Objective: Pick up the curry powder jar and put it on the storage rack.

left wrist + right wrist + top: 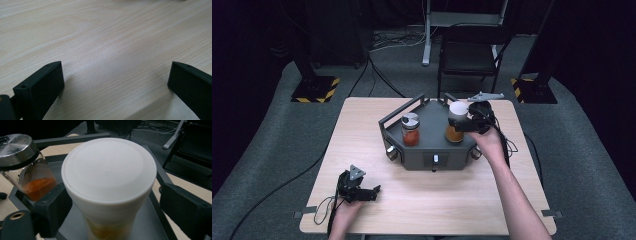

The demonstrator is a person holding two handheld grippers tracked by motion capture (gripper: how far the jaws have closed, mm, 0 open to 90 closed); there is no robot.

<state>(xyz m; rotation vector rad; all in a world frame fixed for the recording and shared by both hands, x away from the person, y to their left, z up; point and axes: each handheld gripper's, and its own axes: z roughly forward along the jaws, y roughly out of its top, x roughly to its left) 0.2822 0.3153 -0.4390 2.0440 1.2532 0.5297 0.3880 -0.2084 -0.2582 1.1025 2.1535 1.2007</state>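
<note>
A dark grey tray [422, 159] with rails stands at the back middle of the wooden table [362, 135]. On it are two jars. One has a metal lid and red powder [410, 130] [30, 177]. The other has a white lid and orange contents [456, 109] [108, 170]. My right gripper [460, 125] [116, 202] is open around the white-lidded jar; one jaw is close to its side, the other stands clear of it. Near the table's front left, my left gripper [371, 192] [116, 77] lies low over bare wood, open, with nothing between its jaws.
The tray's raised rails [160, 175] run close past the jars. Round knobs [391, 152] stick out of its front corners. A black chair [472, 50] and two stands with striped bases [314, 89] are on the floor behind the table. Cables trail from both grippers.
</note>
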